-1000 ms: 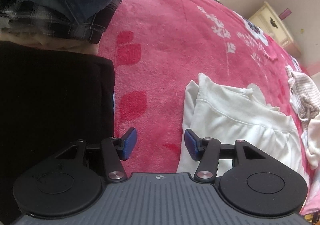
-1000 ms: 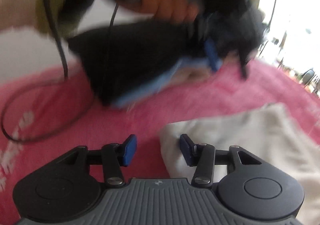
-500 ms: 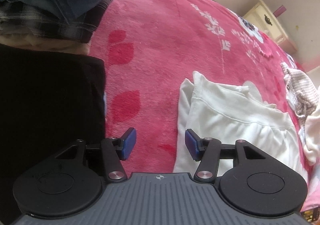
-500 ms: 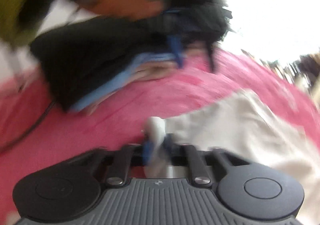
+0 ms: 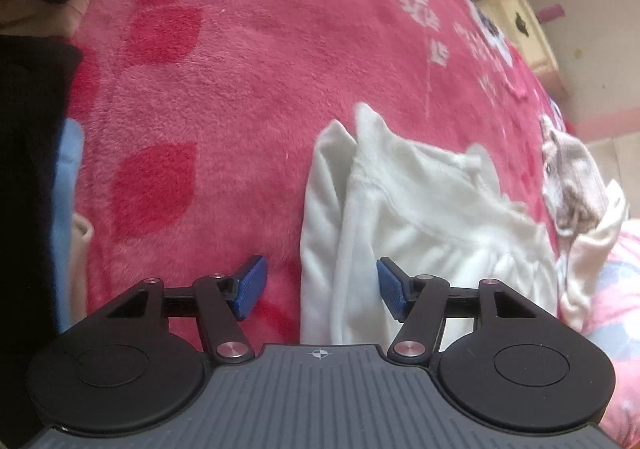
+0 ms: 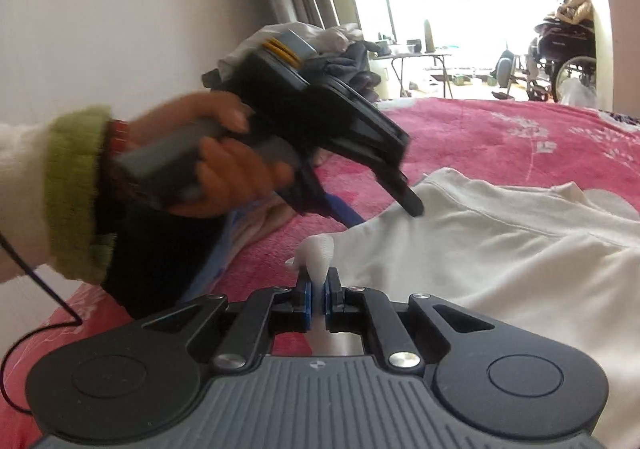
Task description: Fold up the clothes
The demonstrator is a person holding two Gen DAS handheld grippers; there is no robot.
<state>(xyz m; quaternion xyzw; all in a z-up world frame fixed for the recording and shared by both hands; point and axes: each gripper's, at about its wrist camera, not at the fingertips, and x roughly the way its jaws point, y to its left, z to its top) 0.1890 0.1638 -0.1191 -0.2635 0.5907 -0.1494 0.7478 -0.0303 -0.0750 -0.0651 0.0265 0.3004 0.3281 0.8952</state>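
Note:
A white garment (image 5: 432, 217) lies on the pink blanket (image 5: 248, 61), its left edge folded over in a long strip. My left gripper (image 5: 318, 289) is open just above that left edge, with the fabric between its blue pads. In the right wrist view the same white garment (image 6: 500, 249) spreads to the right. My right gripper (image 6: 318, 299) is shut on a corner of it, and a tuft of white cloth sticks up between the pads. A hand (image 6: 224, 165) holds the left gripper (image 6: 376, 205) over the garment's far edge.
A black folded garment (image 5: 28, 177) over a light blue one (image 5: 66, 209) lies at the left, with a plaid stack behind it. More clothes (image 5: 576, 185) are heaped at the right. A black cable (image 6: 28, 333) loops on the blanket. A cream cabinet (image 5: 520, 29) stands beyond the bed.
My right gripper went from open beside the white garment to shut on its corner. My left gripper moved forward and down toward the garment's left edge, staying open.

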